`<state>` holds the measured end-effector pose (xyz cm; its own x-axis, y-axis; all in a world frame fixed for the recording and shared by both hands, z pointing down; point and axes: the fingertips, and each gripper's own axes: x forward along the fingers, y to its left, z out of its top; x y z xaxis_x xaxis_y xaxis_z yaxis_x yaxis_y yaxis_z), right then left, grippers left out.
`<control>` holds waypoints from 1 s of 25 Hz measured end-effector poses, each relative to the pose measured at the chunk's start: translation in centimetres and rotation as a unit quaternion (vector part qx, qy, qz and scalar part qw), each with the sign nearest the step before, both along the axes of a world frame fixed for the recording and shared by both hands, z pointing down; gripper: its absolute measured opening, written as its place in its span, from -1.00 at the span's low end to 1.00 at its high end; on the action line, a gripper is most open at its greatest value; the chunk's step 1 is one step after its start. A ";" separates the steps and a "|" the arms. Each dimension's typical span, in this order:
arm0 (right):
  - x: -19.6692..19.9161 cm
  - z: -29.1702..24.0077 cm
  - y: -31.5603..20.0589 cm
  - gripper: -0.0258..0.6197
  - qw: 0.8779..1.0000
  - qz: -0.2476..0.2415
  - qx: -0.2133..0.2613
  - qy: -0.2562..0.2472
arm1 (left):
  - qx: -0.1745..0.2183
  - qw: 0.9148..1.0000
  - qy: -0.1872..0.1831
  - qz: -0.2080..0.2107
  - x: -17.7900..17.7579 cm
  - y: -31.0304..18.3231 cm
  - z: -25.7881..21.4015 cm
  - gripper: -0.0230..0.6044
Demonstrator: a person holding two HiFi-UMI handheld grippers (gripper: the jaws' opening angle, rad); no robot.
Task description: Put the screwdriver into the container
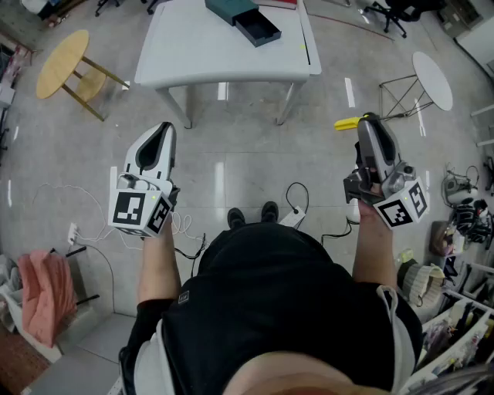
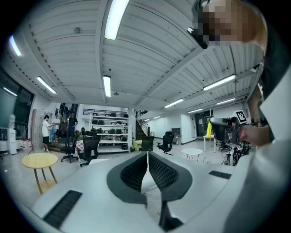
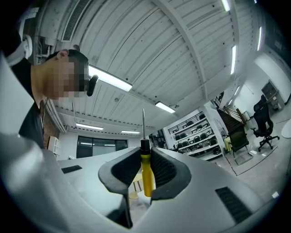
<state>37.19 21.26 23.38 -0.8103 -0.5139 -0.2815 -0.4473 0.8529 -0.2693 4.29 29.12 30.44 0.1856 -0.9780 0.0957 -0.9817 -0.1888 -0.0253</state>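
My right gripper point(image 3: 145, 164) is shut on a yellow-handled screwdriver point(image 3: 145, 174), whose black collar and thin metal shaft stick up between the jaws. In the head view the same right gripper point(image 1: 369, 122) is held up at the right, with the screwdriver's yellow handle point(image 1: 346, 123) poking out to its left. My left gripper point(image 1: 163, 131) hangs at the left, jaws closed together on nothing; the left gripper point(image 2: 147, 158) shows its two pads meeting. The container point(image 1: 245, 15), a dark teal box with an open drawer, sits on the far white table point(image 1: 193, 54).
A round wooden table point(image 1: 65, 63) stands at the far left. A small round white table point(image 1: 432, 79) is at the right. Cables point(image 1: 297, 208) lie on the floor near my feet. Clutter and shelving line the right edge point(image 1: 455, 270).
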 end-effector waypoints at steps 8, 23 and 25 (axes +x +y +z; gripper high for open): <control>-1.8 0.2 0.5 -0.66 1.000 -0.001 -0.004 0.001 | 0.003 1.000 0.006 0.002 -1.5 0.3 0.1 -0.84; -7.0 -0.6 5.5 -0.66 0.999 -0.025 -0.010 -0.017 | 0.011 1.000 0.015 0.000 -6.6 5.7 0.8 -0.84; -7.8 -0.7 5.7 -0.66 0.999 -0.030 -0.008 -0.017 | 0.011 1.000 0.013 -0.004 -7.3 6.2 0.8 -0.84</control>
<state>29.35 26.93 22.65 -0.8304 -0.4690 -0.3006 -0.3855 0.8734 -0.2977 -3.02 35.28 31.22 0.1795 -0.9814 0.0685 -0.9836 -0.1802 -0.0045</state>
